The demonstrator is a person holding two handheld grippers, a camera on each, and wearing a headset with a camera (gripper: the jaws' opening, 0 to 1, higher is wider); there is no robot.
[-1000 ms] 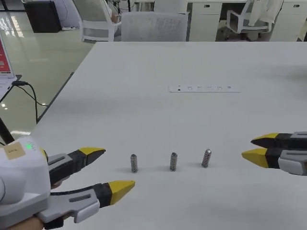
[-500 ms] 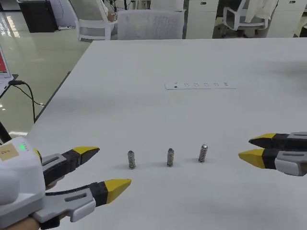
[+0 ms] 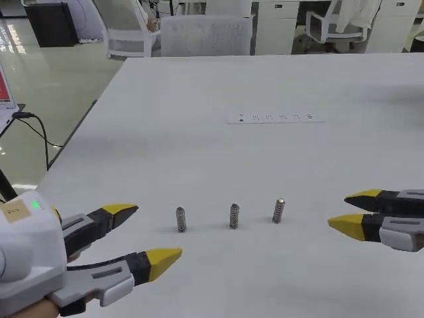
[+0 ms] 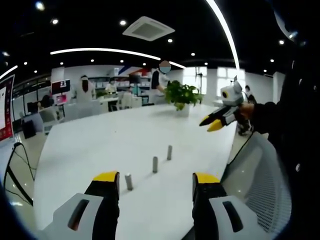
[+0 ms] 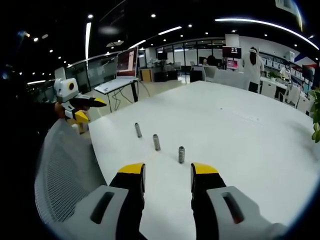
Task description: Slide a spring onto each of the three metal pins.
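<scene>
Three small metal pins stand upright in a row on the white table (image 3: 199, 146), each with a coiled spring around it: left pin (image 3: 181, 220), middle pin (image 3: 234, 216), right pin (image 3: 278, 211). My left gripper (image 3: 150, 232) hovers open at the near left of the row, nothing between its yellow-tipped fingers. My right gripper (image 3: 354, 211) is open at the right of the row, also holding nothing. The left gripper view has the pins (image 4: 154, 164) ahead of the open gripper (image 4: 155, 180). In the right gripper view the pins (image 5: 156, 142) stand beyond the open gripper (image 5: 167, 171).
A white power strip (image 3: 275, 118) lies flat farther back on the table. Office chairs (image 3: 205, 34) stand at the far edge. The table's left edge drops to the floor, where a black cable (image 3: 40, 136) runs.
The head camera shifted slightly, so the pins sit a little higher in the picture. Both grippers stay open at roughly the same places beside the row.
</scene>
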